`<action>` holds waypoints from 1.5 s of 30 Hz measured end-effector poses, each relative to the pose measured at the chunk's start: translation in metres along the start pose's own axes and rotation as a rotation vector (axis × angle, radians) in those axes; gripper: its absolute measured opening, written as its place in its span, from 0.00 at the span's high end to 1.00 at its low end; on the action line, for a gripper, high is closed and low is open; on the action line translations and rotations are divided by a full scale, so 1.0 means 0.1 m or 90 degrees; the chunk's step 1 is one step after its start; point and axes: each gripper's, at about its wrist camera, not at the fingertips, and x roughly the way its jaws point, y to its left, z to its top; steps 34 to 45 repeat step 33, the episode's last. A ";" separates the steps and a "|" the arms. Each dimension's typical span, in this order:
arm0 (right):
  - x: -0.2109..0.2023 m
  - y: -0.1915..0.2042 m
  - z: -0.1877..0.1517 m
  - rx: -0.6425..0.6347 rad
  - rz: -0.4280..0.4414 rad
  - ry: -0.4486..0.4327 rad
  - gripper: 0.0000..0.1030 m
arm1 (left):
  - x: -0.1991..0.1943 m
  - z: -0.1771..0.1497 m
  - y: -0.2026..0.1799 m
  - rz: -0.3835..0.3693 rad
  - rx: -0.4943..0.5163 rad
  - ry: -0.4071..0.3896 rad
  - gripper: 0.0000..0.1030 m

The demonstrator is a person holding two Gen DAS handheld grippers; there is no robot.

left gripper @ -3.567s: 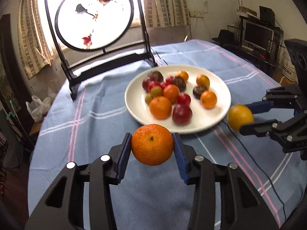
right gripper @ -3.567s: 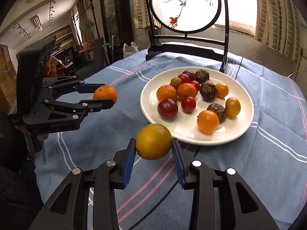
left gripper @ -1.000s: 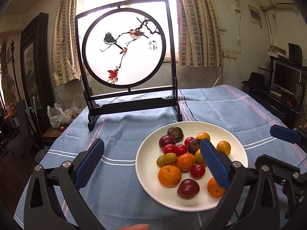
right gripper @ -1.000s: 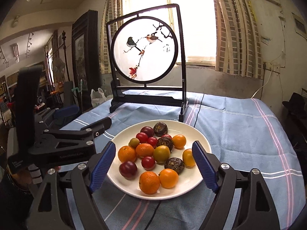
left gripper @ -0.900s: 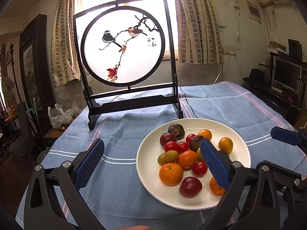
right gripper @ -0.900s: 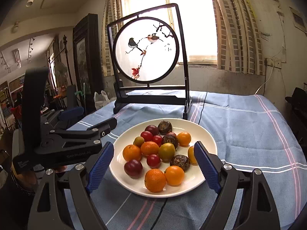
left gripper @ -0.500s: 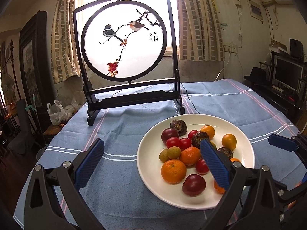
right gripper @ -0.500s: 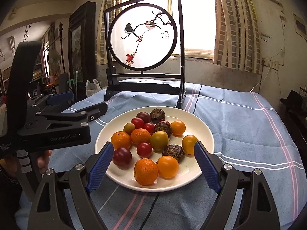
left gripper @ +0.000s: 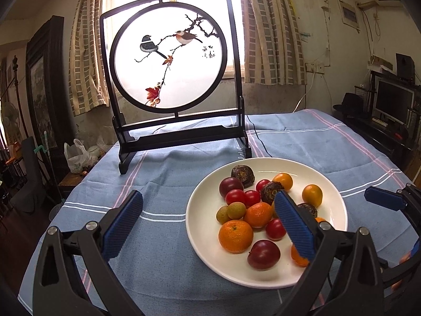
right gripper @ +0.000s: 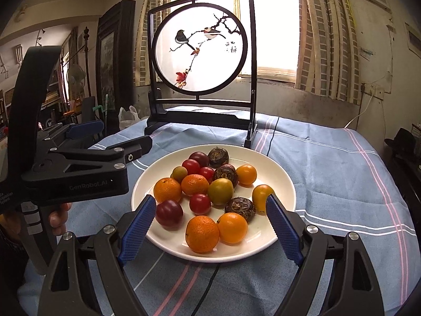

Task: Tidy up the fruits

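Both empty: left gripper (left gripper: 208,221) spread wide at lower centre of its view, right gripper (right gripper: 209,226) equally wide, framing the near rim of the white plate (right gripper: 284,181). Piled mid-frame on that plate: oranges (right gripper: 202,233), plums (right gripper: 169,213), cherry tomatoes (right gripper: 200,203), dark wrinkled fruits (right gripper: 240,208). Probably light, round, prone to rolling; tomatoes and plums likely soft and smooth-skinned. Best pinched gently across the widest middle, outer pieces first.
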 end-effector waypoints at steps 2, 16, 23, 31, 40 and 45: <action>0.00 0.00 0.00 0.000 0.000 0.000 0.16 | 0.00 0.00 0.00 0.000 0.001 0.000 0.05; 0.01 0.01 -0.01 -0.003 0.003 0.003 0.16 | -0.05 -0.02 0.00 -0.001 -0.005 -0.011 0.05; 0.02 0.02 -0.01 -0.005 0.004 0.007 0.16 | -0.03 -0.01 0.02 0.000 -0.011 -0.005 0.05; 0.01 -0.02 0.00 0.001 0.001 0.000 0.15 | 0.00 0.00 0.05 0.010 -0.024 0.002 0.05; 0.01 -0.02 0.00 -0.001 0.000 0.000 0.15 | 0.00 0.00 0.05 0.010 -0.027 0.002 0.05; 0.01 -0.02 0.00 -0.001 0.000 0.000 0.15 | 0.00 0.00 0.05 0.010 -0.027 0.002 0.05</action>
